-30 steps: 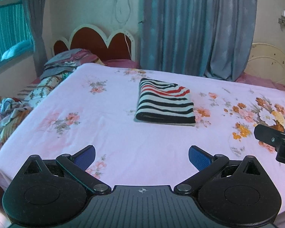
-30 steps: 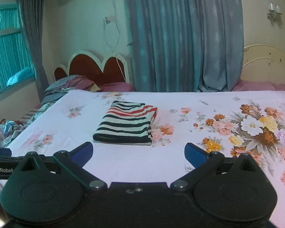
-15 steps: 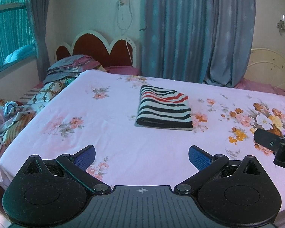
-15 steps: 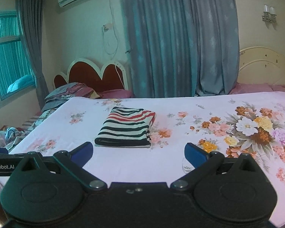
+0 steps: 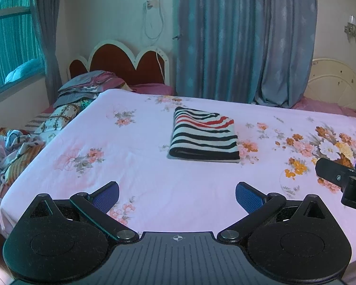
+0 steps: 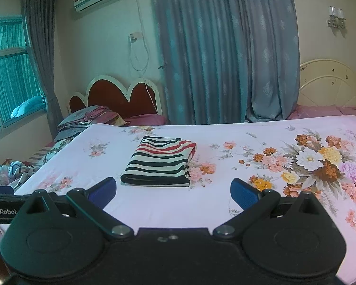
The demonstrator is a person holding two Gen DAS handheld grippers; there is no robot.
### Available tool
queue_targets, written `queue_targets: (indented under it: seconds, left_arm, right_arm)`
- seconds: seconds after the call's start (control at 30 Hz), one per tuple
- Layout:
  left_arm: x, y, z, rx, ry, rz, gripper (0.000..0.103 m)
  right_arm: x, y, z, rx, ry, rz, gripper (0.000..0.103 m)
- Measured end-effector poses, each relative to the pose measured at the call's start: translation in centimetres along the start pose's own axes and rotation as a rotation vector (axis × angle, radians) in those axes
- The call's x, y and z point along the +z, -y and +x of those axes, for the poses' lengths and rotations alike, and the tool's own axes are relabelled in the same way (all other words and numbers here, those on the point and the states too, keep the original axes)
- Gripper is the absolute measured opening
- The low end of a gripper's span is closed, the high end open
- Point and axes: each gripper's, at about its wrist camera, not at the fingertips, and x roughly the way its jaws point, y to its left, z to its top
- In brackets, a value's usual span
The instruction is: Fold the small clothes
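A folded garment with black, white and red stripes (image 5: pixel 203 135) lies flat in the middle of the bed; it also shows in the right wrist view (image 6: pixel 161 161). My left gripper (image 5: pixel 176 196) is open and empty, held above the bed's near edge, well short of the garment. My right gripper (image 6: pixel 173 193) is open and empty, also back from the garment. The right gripper shows at the right edge of the left wrist view (image 5: pixel 344 178). The left gripper's side shows at the left edge of the right wrist view (image 6: pixel 2 204).
The bed has a pink floral sheet (image 5: pixel 142 166). Crumpled clothes (image 5: pixel 9 152) lie off its left side. Folded bedding and pillows (image 5: pixel 87 87) are stacked by the red headboard (image 5: pixel 128 64). Blue curtains (image 5: pixel 237 42) hang behind; a second bed (image 6: pixel 325 111) stands at the far right.
Both grippers have pulled back and tilted up from the bed, so the folded garment looks farther away and lower in view. Both stay open. The garment has not moved.
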Motion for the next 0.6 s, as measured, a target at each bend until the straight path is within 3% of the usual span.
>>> queue_targets:
  seconds: [0.6]
  left_arm:
    - [0.2,1.1,0.6,-0.002,-0.011,0.006,0.103]
  right_arm:
    - [0.1,0.0,0.1,0.003,-0.005,0.001,0.102]
